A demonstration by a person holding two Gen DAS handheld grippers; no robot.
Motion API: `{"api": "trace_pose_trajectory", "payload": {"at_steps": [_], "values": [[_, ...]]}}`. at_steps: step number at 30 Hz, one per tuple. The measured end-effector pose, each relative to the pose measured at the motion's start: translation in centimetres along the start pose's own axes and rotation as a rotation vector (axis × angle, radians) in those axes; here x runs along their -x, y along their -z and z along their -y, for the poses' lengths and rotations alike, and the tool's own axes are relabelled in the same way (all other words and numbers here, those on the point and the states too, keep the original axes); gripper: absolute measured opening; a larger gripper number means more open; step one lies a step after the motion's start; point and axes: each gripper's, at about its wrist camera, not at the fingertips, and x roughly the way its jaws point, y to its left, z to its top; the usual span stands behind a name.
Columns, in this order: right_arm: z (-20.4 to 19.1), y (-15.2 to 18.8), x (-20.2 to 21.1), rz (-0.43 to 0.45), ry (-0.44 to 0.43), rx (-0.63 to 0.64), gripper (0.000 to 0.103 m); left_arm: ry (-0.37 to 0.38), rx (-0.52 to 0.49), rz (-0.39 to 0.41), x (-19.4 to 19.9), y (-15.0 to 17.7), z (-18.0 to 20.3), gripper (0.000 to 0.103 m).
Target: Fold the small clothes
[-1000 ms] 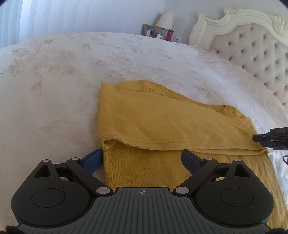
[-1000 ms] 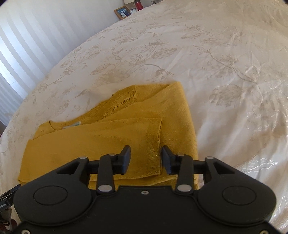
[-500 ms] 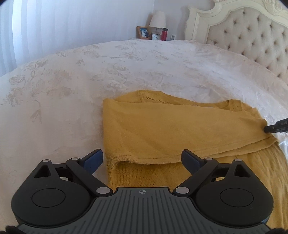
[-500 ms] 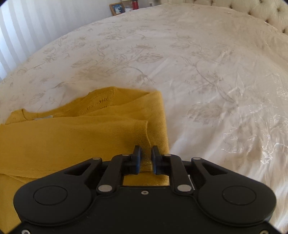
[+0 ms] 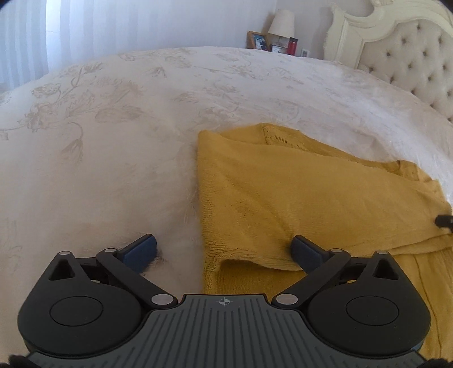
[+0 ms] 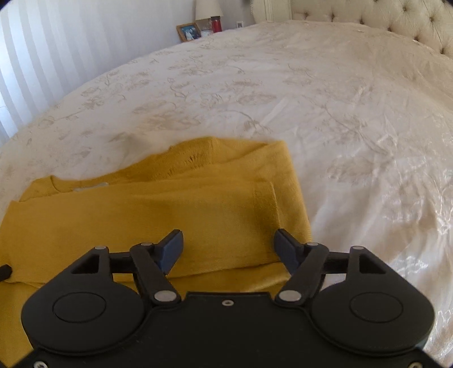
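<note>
A mustard-yellow knit sweater (image 5: 297, 198) lies partly folded on the white bedspread (image 5: 113, 141); a sleeve is laid across its body. My left gripper (image 5: 223, 250) is open and empty, low over the sweater's left edge, with its cuff between the fingers. In the right wrist view the sweater (image 6: 155, 209) fills the lower left. My right gripper (image 6: 228, 249) is open and empty just above the folded sleeve's end. The right gripper's tip shows in the left wrist view (image 5: 444, 219) at the right edge.
A tufted cream headboard (image 5: 410, 56) stands at the right. A nightstand with a lamp (image 5: 281, 24), a photo frame (image 6: 188, 31) and a red bottle (image 6: 216, 24) is beyond the bed. White curtains (image 6: 42, 56) hang at the left.
My right gripper was shut on the sleeve's end half a second ago and has opened and let it go. My left gripper has shifted left, staying open.
</note>
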Motion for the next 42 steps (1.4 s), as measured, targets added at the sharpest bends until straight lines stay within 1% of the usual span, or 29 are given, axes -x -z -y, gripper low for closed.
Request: {"api": "trace_pose_trajectory", "payload": {"at_steps": [3, 7, 10, 14, 17, 19, 22, 24, 26, 29, 31, 33, 35, 37, 40, 42], "values": [[1.3, 0.6, 0.1, 0.005, -0.023, -0.014, 0.076, 0.002, -0.005, -0.003, 0.0, 0.0, 0.0, 0.103], [1.9, 0.1, 0.6, -0.024, -0.046, -0.002, 0.077, 0.005, -0.003, 0.000, 0.0, 0.1, 0.0, 0.103], [2.4, -0.4, 1.7, -0.033, -0.093, -0.005, 0.078, 0.024, -0.022, -0.018, 0.3, 0.1, -0.1, 0.103], [4.0, -0.5, 4.7, -0.055, -0.178, -0.025, 0.079, 0.057, -0.037, -0.072, 1.2, 0.2, -0.3, 0.103], [5.4, -0.2, 7.1, -0.075, -0.211, -0.020, 0.079, 0.095, -0.061, -0.125, 2.1, 0.6, 0.0, 0.103], [6.4, 0.3, 8.7, -0.091, -0.228, -0.023, 0.079, 0.117, -0.085, -0.177, 2.7, 1.2, 0.3, 0.103], [8.0, 1.4, 10.9, -0.130, -0.256, -0.034, 0.079, 0.154, -0.142, -0.291, 4.3, 2.3, 0.8, 0.103], [8.5, 2.4, 12.1, -0.155, -0.275, -0.034, 0.079, 0.180, -0.183, -0.352, 5.7, 3.3, 0.8, 0.103], [8.9, 3.7, 13.1, -0.197, -0.305, -0.042, 0.079, 0.205, -0.195, -0.411, 6.9, 4.6, 0.6, 0.103], [9.5, 6.0, 13.9, -0.274, -0.352, -0.056, 0.079, 0.232, -0.222, -0.480, 8.3, 6.6, 0.2, 0.103], [9.7, 7.5, 14.3, -0.325, -0.360, -0.048, 0.079, 0.236, -0.263, -0.521, 8.9, 7.3, 0.6, 0.103], [10.0, 9.1, 14.9, -0.364, -0.360, -0.027, 0.079, 0.263, -0.281, -0.557, 9.3, 7.6, 1.1, 0.102], [10.5, 10.1, 15.2, -0.395, -0.376, -0.020, 0.079, 0.293, -0.283, -0.587, 9.5, 8.0, 1.4, 0.102], [10.9, 11.0, 15.4, -0.419, -0.403, -0.025, 0.079, 0.311, -0.292, -0.599, 9.7, 8.5, 1.5, 0.102], [10.8, 12.3, 15.5, -0.446, -0.424, 0.005, 0.079, 0.300, -0.333, -0.589, 10.0, 9.0, 2.1, 0.101], [10.6, 12.9, 15.3, -0.456, -0.433, 0.024, 0.079, 0.289, -0.324, -0.580, 9.9, 9.0, 2.0, 0.096]]}}
